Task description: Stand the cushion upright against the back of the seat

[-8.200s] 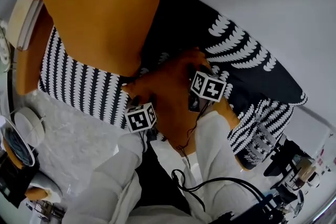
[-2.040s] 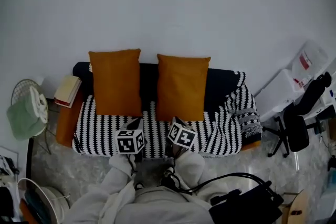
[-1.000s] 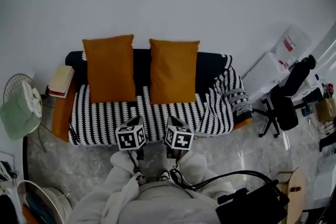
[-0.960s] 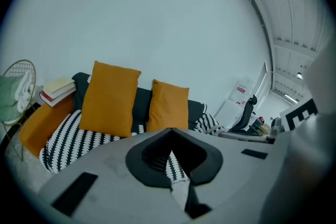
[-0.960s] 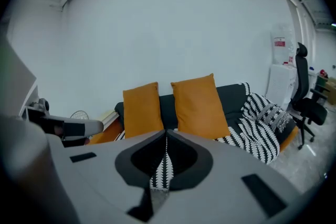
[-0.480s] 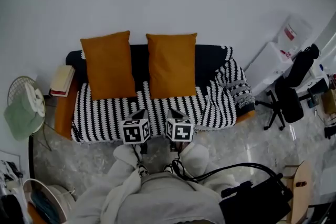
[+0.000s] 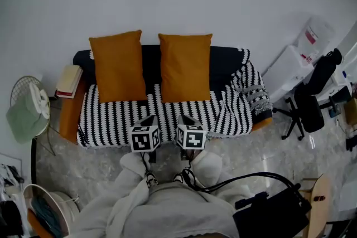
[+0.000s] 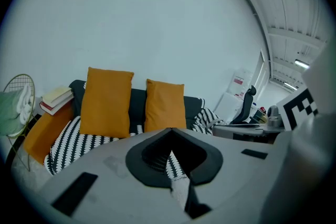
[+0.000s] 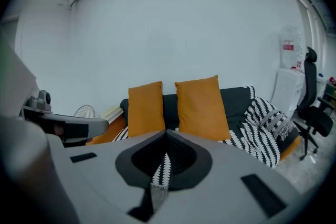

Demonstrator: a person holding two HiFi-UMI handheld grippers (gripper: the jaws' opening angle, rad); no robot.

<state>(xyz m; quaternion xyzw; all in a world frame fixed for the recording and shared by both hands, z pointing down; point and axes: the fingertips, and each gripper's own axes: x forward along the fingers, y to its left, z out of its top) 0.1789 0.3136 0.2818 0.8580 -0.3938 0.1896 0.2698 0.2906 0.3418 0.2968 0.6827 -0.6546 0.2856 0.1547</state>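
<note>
cushion, right (image 7: 185, 67): orange, rectangular, standing upright on its lower edge, leaning against the dark sofa back (image 7: 150, 62); sits about mid-sofa.
cushion, left (image 7: 117, 66): same orange, also upright against the back, just beside the first with a narrow strip of dark back showing between them.
seat cover (image 7: 111, 120): black-and-white striped cloth over the seat, hanging down the front edge; both cushions rest on it.
throw (image 7: 254, 95): black-and-white patterned blanket bunched over the sofa's right end.
left gripper (image 7: 148, 119): jaws pressed together with nothing between them; held in front of the sofa's front edge, well apart from both cushions, pointing toward the seat. in the left gripper view (image 8: 170, 131) the tips meet.
right gripper (image 7: 184, 118): jaws closed, empty, just beside the left gripper; tips meet in the right gripper view (image 9: 165, 134).
books (image 7: 69, 81): small stack on the orange sofa arm at the left end.
fan (image 7: 25, 111): round wire guard, pale green cloth draped over it, left of the sofa.
office chair (image 7: 312, 108): black, right of the sofa.
</note>
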